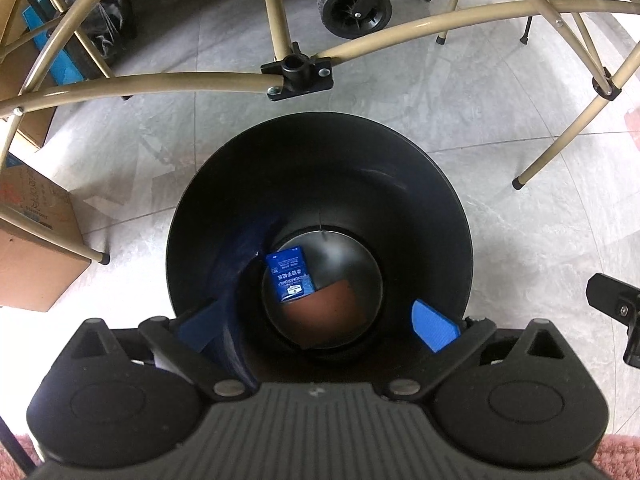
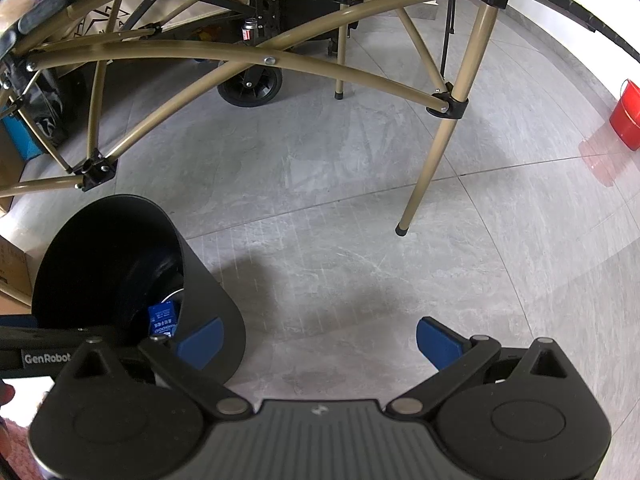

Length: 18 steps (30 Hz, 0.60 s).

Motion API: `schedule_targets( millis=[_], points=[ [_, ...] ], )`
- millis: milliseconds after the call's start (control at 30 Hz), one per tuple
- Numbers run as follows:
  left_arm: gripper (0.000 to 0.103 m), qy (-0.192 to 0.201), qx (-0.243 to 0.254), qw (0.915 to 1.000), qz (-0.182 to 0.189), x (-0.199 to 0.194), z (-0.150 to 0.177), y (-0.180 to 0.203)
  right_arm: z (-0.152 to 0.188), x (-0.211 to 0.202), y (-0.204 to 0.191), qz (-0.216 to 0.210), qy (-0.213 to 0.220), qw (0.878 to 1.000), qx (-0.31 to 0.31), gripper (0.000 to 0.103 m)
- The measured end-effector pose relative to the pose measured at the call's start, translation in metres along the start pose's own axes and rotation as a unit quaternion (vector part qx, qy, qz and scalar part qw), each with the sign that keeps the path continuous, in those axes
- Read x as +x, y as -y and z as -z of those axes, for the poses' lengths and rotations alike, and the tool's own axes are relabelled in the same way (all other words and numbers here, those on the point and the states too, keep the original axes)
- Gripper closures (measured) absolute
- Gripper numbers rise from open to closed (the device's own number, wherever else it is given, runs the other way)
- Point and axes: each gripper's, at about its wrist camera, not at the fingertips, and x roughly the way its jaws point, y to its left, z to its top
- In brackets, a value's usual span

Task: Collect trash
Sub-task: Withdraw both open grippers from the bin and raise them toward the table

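The black bin (image 1: 320, 220) stands on the grey tiled floor (image 2: 360, 220), just in front of the tan folding-table frame (image 1: 160, 84). At its bottom lies a blue tissue packet (image 1: 290, 274), its long axis running roughly away from the left gripper, lying partly over a flat reddish-brown piece (image 1: 324, 312); so some trash is already in.

The left gripper (image 1: 316, 326) hangs straight above the bin's mouth, looking down the barrel, its blue fingers (image 1: 432, 324) spread wide with nothing between them. One finger sits inside the rim on each side. The right gripper (image 2: 320, 342) hovers off to the bin's right over bare floor, jaws likewise wide apart and empty, its left finger showing in front of the bin's outer wall; whether it touches, I cannot tell.

The left is plainly the nearer hand to the bin. No loose trash shows on the floor in either view, so I judge the next move means looking elsewhere.

Around: a cardboard box (image 1: 36, 240) to the left, a black wheel (image 1: 352, 4) beyond the frame, a red bucket (image 2: 626, 116) far right. The frame's legs and cross-bars would crowd any reach forward.
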Motion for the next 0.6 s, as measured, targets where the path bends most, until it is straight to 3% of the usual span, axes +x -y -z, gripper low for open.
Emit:
schedule_targets(
  millis=[600],
  points=[
    [0.0, 0.01, 0.011, 0.9998, 0.009, -0.032, 0.011, -0.003, -0.004, -0.006, -0.003, -0.006, 0.007, 1.0, -0.004, 0.0]
  ],
)
